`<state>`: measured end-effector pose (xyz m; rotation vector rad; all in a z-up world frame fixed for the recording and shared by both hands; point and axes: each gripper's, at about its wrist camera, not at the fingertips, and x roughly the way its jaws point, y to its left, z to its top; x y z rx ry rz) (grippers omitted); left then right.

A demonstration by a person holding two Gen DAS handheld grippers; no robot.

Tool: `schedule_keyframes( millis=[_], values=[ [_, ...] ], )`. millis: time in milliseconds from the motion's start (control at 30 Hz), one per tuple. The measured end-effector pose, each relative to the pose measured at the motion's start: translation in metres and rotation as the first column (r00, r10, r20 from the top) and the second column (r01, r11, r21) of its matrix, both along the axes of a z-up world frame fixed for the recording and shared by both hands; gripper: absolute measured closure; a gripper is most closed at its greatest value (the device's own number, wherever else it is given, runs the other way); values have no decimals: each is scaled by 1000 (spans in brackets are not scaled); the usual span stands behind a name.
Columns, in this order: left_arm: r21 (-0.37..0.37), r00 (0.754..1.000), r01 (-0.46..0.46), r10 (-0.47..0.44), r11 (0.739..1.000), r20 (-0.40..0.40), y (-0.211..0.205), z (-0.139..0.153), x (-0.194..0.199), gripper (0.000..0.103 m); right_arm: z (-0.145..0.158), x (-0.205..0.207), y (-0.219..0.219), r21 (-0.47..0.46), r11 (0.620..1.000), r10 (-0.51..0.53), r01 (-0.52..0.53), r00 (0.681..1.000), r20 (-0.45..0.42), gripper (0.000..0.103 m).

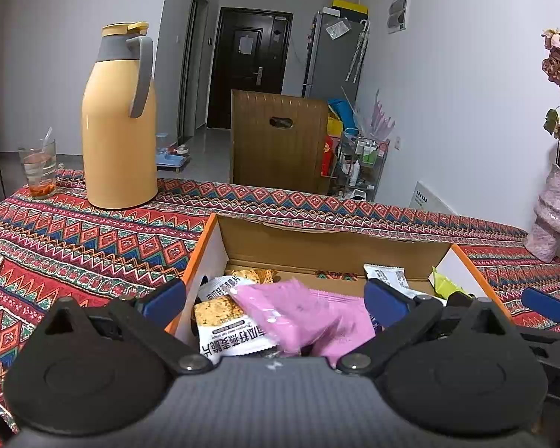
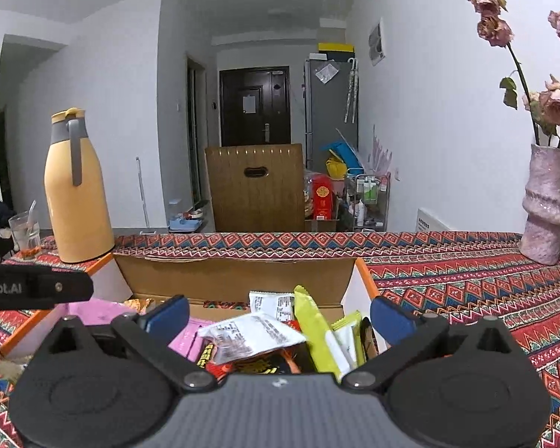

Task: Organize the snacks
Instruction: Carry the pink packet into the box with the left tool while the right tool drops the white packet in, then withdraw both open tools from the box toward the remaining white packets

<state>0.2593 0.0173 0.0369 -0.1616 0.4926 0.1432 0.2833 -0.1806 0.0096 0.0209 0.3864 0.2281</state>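
Observation:
An open cardboard box (image 1: 317, 240) with an orange rim stands on the patterned tablecloth and holds several snack packets. My left gripper (image 1: 276, 298) hangs open over the box's left half. A blurred pink packet (image 1: 302, 317) lies loose between its blue pads, above a white oat-crisp packet (image 1: 224, 332). My right gripper (image 2: 280, 317) is open over the box's (image 2: 235, 280) right half. A blurred white packet (image 2: 250, 336) lies between its pads without touching them, beside a yellow-green packet (image 2: 313, 328).
A tall yellow thermos jug (image 1: 119, 123) and a drinking glass (image 1: 37, 168) stand at the table's far left. A pink vase (image 2: 548, 201) with dried roses is at the far right. A brown chair back (image 1: 276, 138) rises behind the table's far edge.

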Motion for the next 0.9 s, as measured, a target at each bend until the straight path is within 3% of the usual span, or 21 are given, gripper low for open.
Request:
schedule_keyframes(
  millis=[500, 900],
  values=[
    [11, 999, -11, 10, 1000, 52, 2, 27, -29, 0, 21, -25, -1, -25, 999, 34, -33, 999, 6, 0],
    [8, 999, -6, 6, 1000, -41, 27, 18, -85, 0, 12, -92, 13, -74, 991, 103, -109, 991, -89, 0]
  ],
)
